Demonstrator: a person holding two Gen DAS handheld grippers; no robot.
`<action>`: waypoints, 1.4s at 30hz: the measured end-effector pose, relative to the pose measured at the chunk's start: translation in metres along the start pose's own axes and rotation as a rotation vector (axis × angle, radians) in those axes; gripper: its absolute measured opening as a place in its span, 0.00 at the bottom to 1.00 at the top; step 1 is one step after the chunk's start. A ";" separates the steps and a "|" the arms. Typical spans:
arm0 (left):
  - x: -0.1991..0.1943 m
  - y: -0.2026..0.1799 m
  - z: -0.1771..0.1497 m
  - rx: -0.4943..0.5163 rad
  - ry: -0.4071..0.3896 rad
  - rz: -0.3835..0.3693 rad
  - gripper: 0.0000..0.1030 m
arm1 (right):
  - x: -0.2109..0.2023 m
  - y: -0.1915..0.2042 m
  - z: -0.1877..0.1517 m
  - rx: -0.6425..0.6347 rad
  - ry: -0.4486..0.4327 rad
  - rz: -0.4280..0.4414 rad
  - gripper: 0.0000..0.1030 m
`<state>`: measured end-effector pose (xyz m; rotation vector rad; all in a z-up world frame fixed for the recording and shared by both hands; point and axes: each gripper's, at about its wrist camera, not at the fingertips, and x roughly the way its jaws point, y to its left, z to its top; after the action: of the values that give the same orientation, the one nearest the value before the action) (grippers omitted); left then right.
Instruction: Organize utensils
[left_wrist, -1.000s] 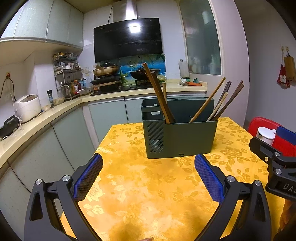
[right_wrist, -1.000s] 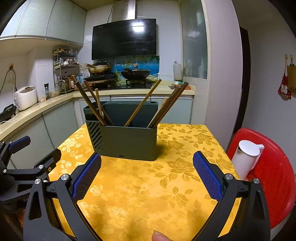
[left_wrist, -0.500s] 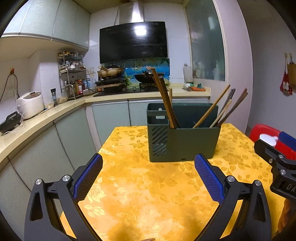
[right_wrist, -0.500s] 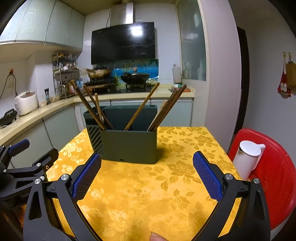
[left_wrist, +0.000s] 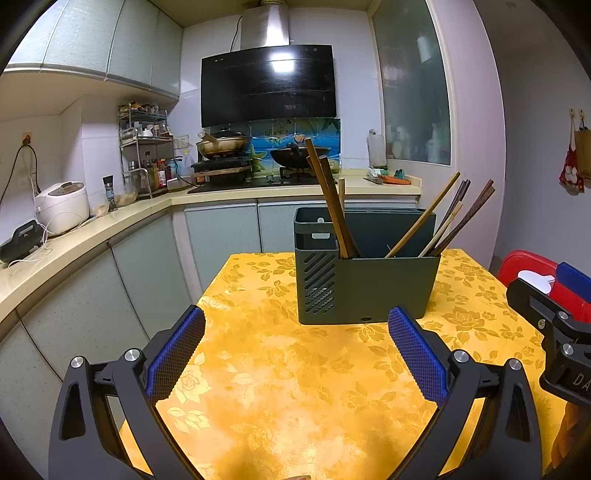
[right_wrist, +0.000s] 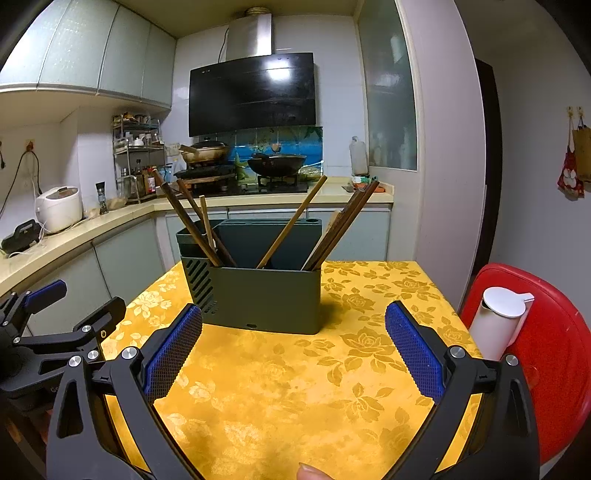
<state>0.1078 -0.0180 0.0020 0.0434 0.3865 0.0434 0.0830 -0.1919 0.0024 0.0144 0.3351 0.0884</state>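
Your left tool (left_wrist: 295, 332) hangs with its blue pads spread wide and nothing between them, and your right tool (right_wrist: 293, 328) is the same: apart and empty, low over the yellow worktop (right_wrist: 295, 387). From either tool the green holder (right_wrist: 258, 295) stands at 12 o'clock, upright near the far end of the worktop and well apart from both sets of pads. The chopsticks (right_wrist: 290, 225) are all inside it. In the right view one bunch leans out toward 11 o'clock from the left compartment, a single pale stick leans toward 1 o'clock near the middle, and a dark bunch leans toward 1 o'clock at the right end. No loose utensil shows on the cloth in either view, so the gathering looks done or close to it. What may be left, as a judgement only, is sorting: the sticks are split between ends and splayed at odd angles, and you may want matching ones together. Whether anything lies behind the holder cannot be told. At 3 o'clock from your right tool a white jug (right_wrist: 496, 317) sits on a red stool (right_wrist: 546, 350), off the worktop; it seems no part of this job. In the left view your other tool's arm shows at 3 o'clock.
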 end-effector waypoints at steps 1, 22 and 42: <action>0.000 0.000 0.000 -0.001 0.000 0.001 0.93 | 0.000 0.000 0.000 0.000 0.001 0.000 0.94; 0.001 -0.002 -0.003 0.004 0.010 -0.002 0.93 | 0.003 0.001 -0.002 0.002 0.012 0.004 0.94; 0.003 -0.002 -0.003 0.003 0.017 -0.004 0.93 | 0.004 0.002 -0.004 0.004 0.016 0.006 0.94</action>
<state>0.1091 -0.0196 -0.0021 0.0456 0.4032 0.0394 0.0849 -0.1901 -0.0024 0.0186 0.3516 0.0942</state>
